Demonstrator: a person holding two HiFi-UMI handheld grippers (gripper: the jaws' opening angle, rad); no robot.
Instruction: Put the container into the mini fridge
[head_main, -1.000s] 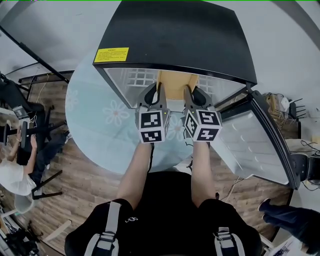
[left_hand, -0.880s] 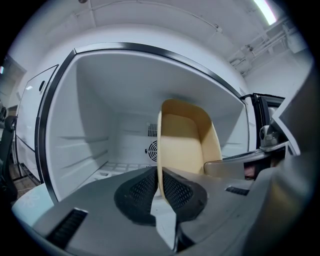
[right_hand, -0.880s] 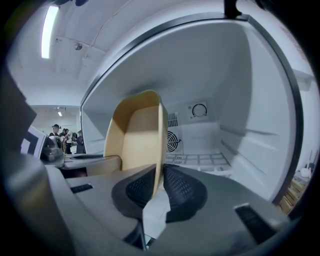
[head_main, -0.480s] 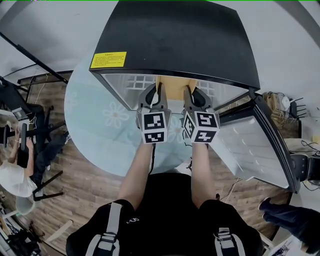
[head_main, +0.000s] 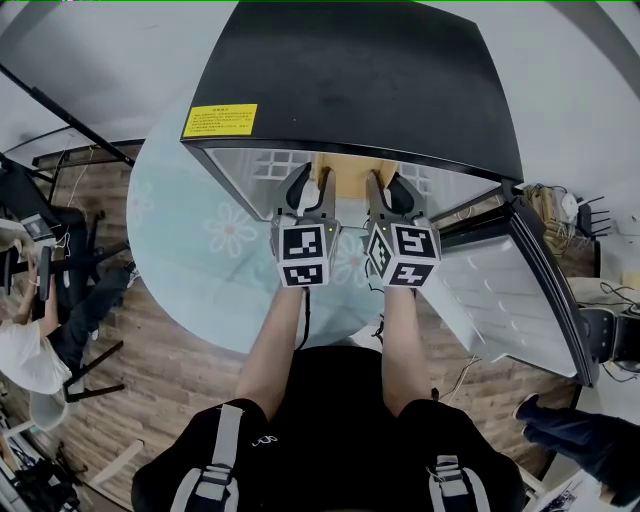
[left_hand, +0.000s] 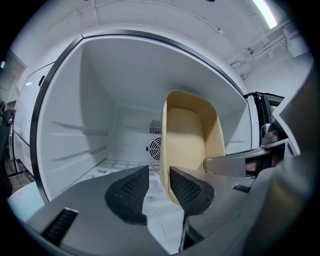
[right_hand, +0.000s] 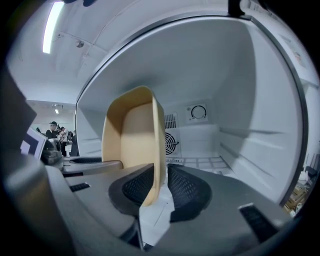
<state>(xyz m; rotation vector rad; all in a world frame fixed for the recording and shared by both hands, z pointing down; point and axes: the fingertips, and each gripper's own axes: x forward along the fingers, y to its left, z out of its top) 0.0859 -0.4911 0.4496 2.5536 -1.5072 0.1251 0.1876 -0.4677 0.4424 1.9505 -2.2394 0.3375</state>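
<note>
Container: a tan, open tub (left_hand: 192, 140) sits inside the mini fridge (head_main: 350, 80), in the front part of the white cavity, between the two grippers.
Container walls: one side wall stands between the left gripper's jaws, the opposite side wall between the right gripper's jaws.
Left gripper (left_hand: 159, 175): its jaws are opening; the tub's wall runs between the ribbed pads, closer to the inner one, with clear space beside the outer pad, so nothing is clamped.
Right gripper (right_hand: 161, 172): its jaws are opening too; the wall's lower edge lies close against the inner pad, and a gap shows at the outer pad.
Fridge interior: a round fan grille (left_hand: 154, 148) and a dial (right_hand: 198, 112) sit on the back wall, well behind the tub.
Fridge outside: black top with a yellow label (head_main: 219, 121) at its front left corner; the door (head_main: 500, 290) hangs open on the right.
Support: the fridge stands on a round pale table with flower prints (head_main: 190, 250).
</note>
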